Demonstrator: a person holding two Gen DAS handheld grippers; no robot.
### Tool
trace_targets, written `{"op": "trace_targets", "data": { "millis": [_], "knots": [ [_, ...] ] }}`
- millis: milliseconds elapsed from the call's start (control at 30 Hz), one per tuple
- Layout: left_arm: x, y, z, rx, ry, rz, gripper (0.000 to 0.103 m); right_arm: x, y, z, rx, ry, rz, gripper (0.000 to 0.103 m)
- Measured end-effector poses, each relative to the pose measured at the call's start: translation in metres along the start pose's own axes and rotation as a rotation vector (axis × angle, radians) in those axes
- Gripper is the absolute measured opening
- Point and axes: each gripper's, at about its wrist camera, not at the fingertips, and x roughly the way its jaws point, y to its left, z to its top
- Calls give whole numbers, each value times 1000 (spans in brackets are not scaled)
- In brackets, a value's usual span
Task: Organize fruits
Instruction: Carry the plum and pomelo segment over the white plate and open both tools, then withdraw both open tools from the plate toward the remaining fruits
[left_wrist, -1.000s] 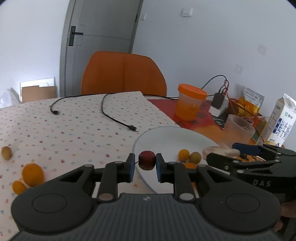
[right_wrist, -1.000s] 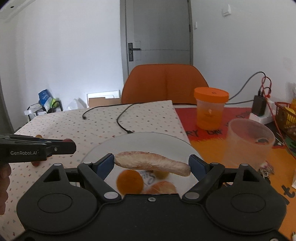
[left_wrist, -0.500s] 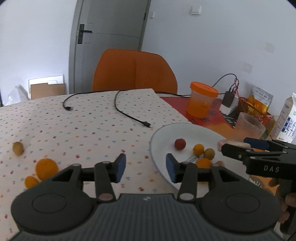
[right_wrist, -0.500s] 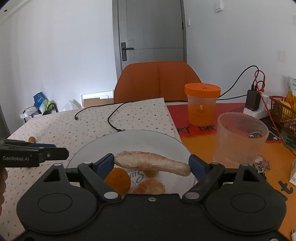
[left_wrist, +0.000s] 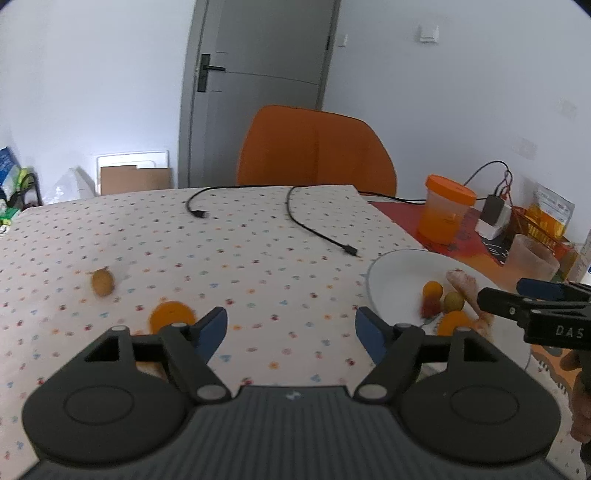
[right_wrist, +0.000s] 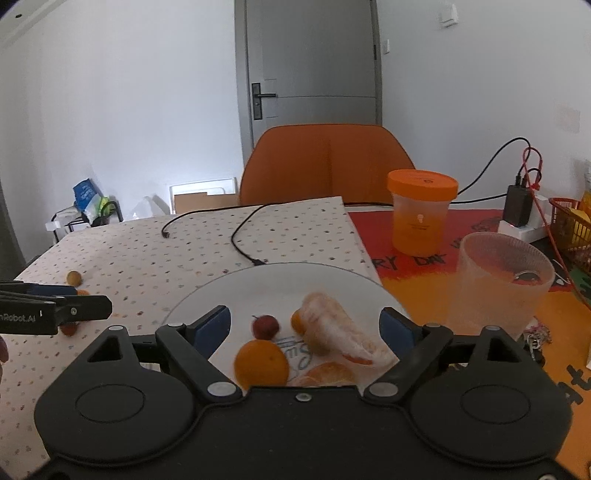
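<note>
1. White plate (right_wrist: 236, 284) on the tabletop (left_wrist: 221, 236) holds a red fruit (right_wrist: 265, 326), oranges and a peeled pale segment (right_wrist: 340, 332).
2. My left gripper (left_wrist: 291, 326) has just been opening, jaws spread, nothing between them, over the dotted cloth left of the plate.
3. My right gripper (right_wrist: 304, 325) is spread over the plate; the segment lies loose between the pads.
4. Orange (left_wrist: 170, 314) and a small brownish fruit (left_wrist: 101, 282) remain on the cloth at left.

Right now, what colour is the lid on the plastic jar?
Orange. The jar's lid shows best in the right wrist view.
</note>
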Motion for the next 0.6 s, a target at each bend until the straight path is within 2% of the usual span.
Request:
{"op": "trace_targets", "data": {
  "millis": [333, 600],
  "knots": [
    [-23, 38, -10, -35, 4, 63, 86, -5, 32, 2, -28, 1, 54, 92],
    [-43, 65, -18, -72, -2, 109, 87, -7, 60, 1, -43, 13, 103, 94]
  ]
}}
